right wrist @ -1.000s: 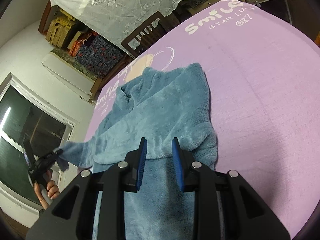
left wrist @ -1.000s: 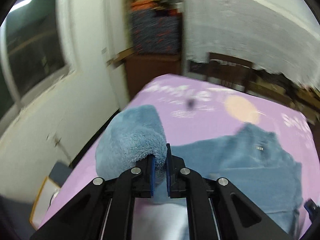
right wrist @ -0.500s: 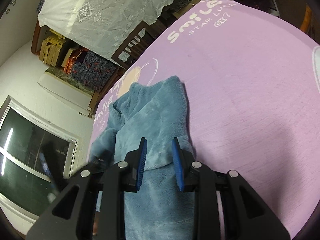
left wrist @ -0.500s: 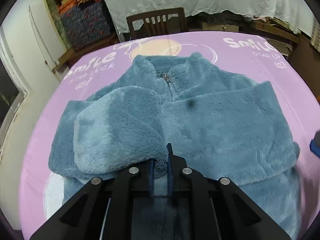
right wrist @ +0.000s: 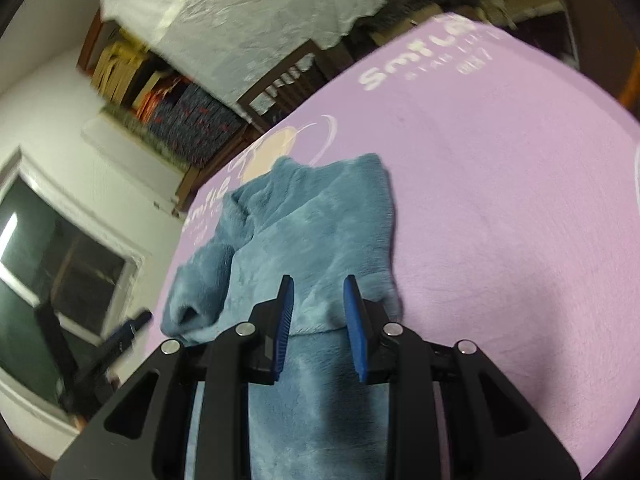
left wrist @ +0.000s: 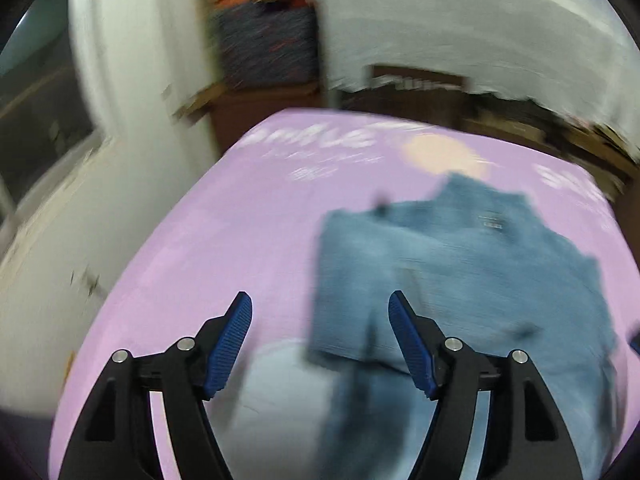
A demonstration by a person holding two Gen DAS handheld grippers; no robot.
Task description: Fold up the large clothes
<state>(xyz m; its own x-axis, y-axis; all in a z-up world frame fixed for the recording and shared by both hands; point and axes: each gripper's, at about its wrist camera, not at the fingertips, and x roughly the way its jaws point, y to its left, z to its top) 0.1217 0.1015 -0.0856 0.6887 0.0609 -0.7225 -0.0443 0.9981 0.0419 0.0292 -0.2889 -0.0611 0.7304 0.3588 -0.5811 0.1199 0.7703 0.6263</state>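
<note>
The blue fleece jacket with a stand-up collar (right wrist: 304, 236) lies flat on the pink printed cloth covering the surface (right wrist: 500, 208), collar end toward the far edge. Both sleeves lie folded across the body; one sleeve cuff (right wrist: 188, 308) rests at the jacket's left side in the right wrist view.

Left gripper (left wrist: 320, 332): the blue-padded fingers (left wrist: 230, 344) are spreading apart and grasp nothing. The space between them shows pink cloth and the near left edge of the jacket (left wrist: 460, 272). This view is blurred.

Right gripper (right wrist: 318, 316): the fingers (right wrist: 354, 320) stand a short way apart above the jacket's lower body, just short of the folded sleeve's edge. No fabric is pinched between them; they are released.

Beyond the surface stand a dark wooden chair (right wrist: 288, 84), a white lace-patterned sheet draped over stacked goods (right wrist: 256, 12), and a dark window (right wrist: 60, 264) in the white wall.
</note>
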